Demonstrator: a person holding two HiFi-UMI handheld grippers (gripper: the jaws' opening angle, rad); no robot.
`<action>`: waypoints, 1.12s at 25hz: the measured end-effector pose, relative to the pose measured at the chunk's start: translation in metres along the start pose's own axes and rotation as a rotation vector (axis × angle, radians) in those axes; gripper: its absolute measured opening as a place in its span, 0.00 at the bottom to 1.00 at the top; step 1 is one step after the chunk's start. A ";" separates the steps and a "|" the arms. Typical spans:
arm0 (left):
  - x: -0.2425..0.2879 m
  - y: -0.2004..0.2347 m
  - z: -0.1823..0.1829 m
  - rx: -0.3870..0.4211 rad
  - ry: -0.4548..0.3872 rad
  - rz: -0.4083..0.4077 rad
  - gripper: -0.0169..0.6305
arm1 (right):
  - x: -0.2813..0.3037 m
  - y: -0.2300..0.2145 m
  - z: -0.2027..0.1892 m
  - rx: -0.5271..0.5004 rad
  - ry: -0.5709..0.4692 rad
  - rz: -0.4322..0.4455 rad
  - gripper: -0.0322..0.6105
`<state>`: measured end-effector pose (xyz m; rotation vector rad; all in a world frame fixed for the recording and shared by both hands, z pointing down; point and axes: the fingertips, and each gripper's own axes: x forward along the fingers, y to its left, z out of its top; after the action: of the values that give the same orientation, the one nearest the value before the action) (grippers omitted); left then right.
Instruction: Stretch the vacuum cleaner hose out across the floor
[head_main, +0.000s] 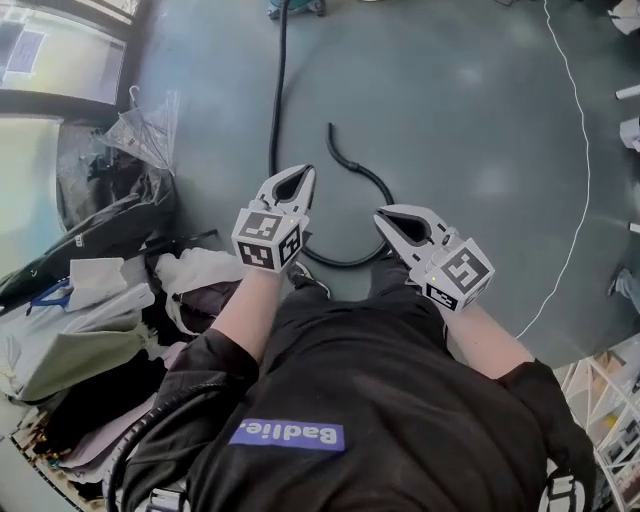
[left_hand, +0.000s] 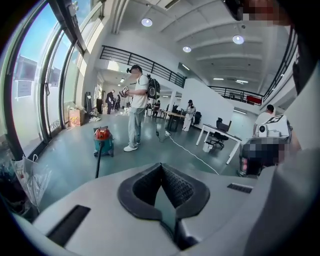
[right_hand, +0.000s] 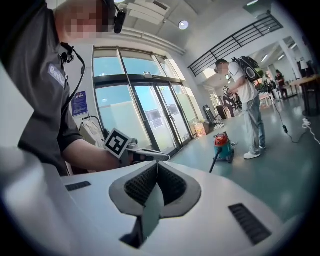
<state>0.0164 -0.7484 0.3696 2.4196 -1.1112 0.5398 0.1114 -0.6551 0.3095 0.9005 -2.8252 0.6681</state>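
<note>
- Head view: the left gripper (head_main: 305, 173) and the right gripper (head_main: 382, 216) are held out side by side, near the person's body.
- Both have their jaws pressed together and hold nothing.
- The black hose (head_main: 276, 90) lies on the grey floor (head_main: 460, 110). It makes a hook shape just past the grippers. One long part runs far away to the vacuum cleaner (head_main: 298, 6) at the far edge.
- A thin white cable (head_main: 584, 150) curves over the floor on the right. A pile of bags and clothes (head_main: 100, 300) lies on the left.
- Left gripper view: the left gripper (left_hand: 161, 167) has its jaws closed tight, with nothing between them.
- Far off on the left stands the red and green vacuum cleaner (left_hand: 103, 140), and the hose (left_hand: 98, 160) comes down from it towards us.
- A standing person with a backpack (left_hand: 137, 107) is just right of it.
- Right gripper view: the right gripper (right_hand: 157, 167) is closed too, and it is empty.
- The left gripper (right_hand: 162, 156) shows just behind it, on the left.
- The vacuum cleaner (right_hand: 222, 145) is far off on the right, near glass doors (right_hand: 150, 115).
</note>
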 end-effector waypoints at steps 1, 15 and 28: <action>0.016 0.003 -0.006 0.005 0.022 -0.001 0.04 | -0.003 -0.009 -0.008 0.012 0.006 -0.006 0.06; 0.177 0.115 -0.193 -0.034 0.344 -0.145 0.25 | 0.049 -0.074 -0.149 0.218 0.031 -0.357 0.06; 0.333 0.206 -0.368 -0.286 0.471 0.020 0.32 | 0.119 -0.162 -0.271 0.217 0.076 -0.287 0.06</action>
<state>-0.0049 -0.8828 0.8892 1.9045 -0.9335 0.8413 0.0971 -0.7171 0.6413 1.2542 -2.5195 0.9538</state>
